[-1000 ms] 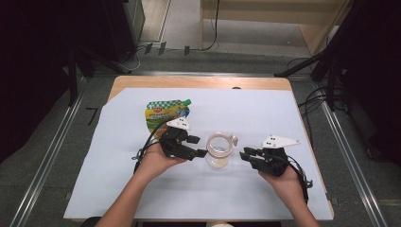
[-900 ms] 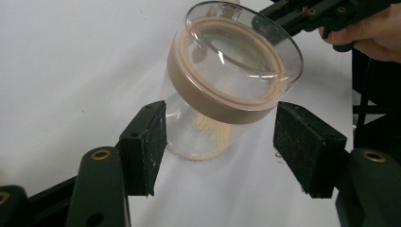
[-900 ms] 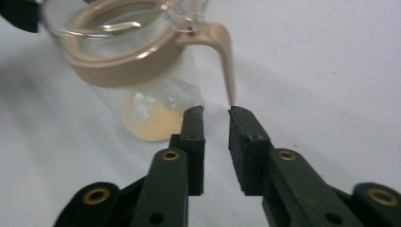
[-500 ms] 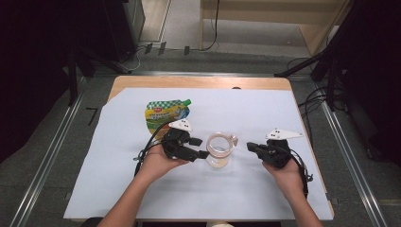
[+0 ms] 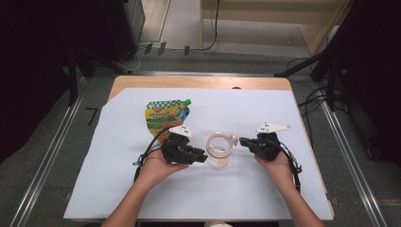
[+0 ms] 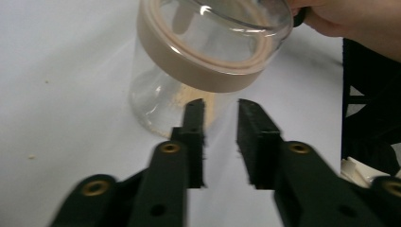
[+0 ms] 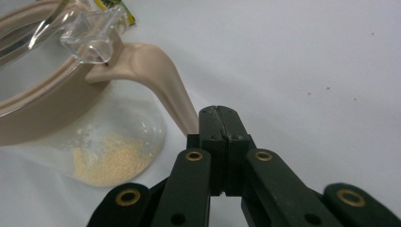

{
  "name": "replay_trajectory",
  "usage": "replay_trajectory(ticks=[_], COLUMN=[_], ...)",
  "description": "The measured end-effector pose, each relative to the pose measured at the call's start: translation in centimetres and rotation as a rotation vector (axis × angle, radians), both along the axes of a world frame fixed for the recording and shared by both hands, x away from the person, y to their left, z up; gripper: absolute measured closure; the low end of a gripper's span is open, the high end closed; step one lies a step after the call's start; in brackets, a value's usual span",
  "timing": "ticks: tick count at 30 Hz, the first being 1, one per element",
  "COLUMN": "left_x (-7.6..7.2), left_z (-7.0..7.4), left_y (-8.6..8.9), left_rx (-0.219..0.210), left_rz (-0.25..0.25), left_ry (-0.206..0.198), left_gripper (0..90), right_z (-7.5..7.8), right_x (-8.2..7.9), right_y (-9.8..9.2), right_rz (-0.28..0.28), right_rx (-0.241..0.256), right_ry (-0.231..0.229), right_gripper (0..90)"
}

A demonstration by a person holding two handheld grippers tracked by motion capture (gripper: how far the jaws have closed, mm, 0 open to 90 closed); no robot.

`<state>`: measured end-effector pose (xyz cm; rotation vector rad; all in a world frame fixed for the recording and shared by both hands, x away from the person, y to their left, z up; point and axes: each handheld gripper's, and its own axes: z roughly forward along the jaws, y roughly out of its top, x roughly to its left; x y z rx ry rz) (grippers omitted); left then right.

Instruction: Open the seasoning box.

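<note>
A clear jar with a beige rim and a beige handle stands mid-table, a little heap of pale grains in its bottom. My left gripper is open just left of it; in the left gripper view its jaws point at the jar's lower wall with a narrow gap and nothing between them. My right gripper comes in from the right. Its jaws are pressed together, their tip right beside the lower end of the handle.
A green and yellow spout pouch lies flat behind my left gripper. A white sheet covers the wooden table, with bare room to the right and front. Dark stands and cables surround the table on the floor.
My right gripper has moved left and a little away from the person, up to the jar's handle. The left gripper and the jar have stayed where they were.
</note>
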<state>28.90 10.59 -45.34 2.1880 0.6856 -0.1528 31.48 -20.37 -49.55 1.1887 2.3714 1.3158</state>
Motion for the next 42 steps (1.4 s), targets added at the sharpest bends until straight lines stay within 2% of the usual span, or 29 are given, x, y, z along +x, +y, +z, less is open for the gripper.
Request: replay_trajectory(ticks=[4, 6, 7, 8, 11, 13, 17, 23, 25, 28, 33, 42], left_x=[-0.6, -1.1, -1.2, -1.4, -1.5, -1.5, -1.7, -1.8, -1.9, -2.1, -2.3, -2.3], left_z=[-0.3, -0.7, -0.8, -0.9, -1.1, -1.2, -1.3, -1.4, -1.3, -1.4, -1.5, -1.4], left_y=[-0.8, -1.6, -1.8, -2.0, -2.2, -2.3, -2.5, -2.9, -3.1, -3.3, -3.6, -3.5], left_rx=[0.011, 0.018, 0.022, 0.024, 0.030, 0.033, 0.016, 0.019, 0.024, 0.018, 0.022, 0.031], left_rz=[-0.014, -0.016, -0.016, -0.011, -0.004, -0.002, -0.003, -0.011, -0.016, -0.013, -0.011, -0.017], left_ry=[-0.022, -0.030, -0.034, -0.040, -0.044, -0.047, -0.046, -0.054, -0.063, -0.068, -0.072, -0.069], left_gripper=[85.1, 85.8, 85.7, 85.7, 85.6, 85.4, 84.9, 85.1, 85.1, 85.1, 84.7, 85.3], right_z=[0.3, 0.2, 0.2, 0.1, 0.1, 0.2, 0.1, 0.0, 0.1, 0.1, 0.0, 0.1], right_x=[0.6, 1.4, 1.7, 1.8, 1.7, 1.7, 1.8, 2.2, 2.8, 3.2, 3.5, 3.1], right_y=[0.4, 0.7, 0.8, 0.9, 1.2, 1.6, 1.5, 1.4, 1.4, 1.8, 2.0, 2.0], right_rz=[0.002, 0.016, 0.031, 0.041, 0.052, 0.058, 0.069, 0.077, 0.088, 0.106, 0.105, 0.095], right_rx=[-0.005, 0.004, 0.000, 0.000, 0.005, -0.008, -0.003, 0.030, 0.060, 0.062, 0.080, 0.061], right_ry=[-0.013, -0.037, -0.019, -0.019, -0.029, -0.050, -0.054, -0.034, -0.030, -0.024, 0.004, 0.009], right_gripper=[90.0, 90.0, 90.0, 90.0, 90.0, 90.0, 90.0, 90.0, 90.0, 90.0, 90.0, 90.0])
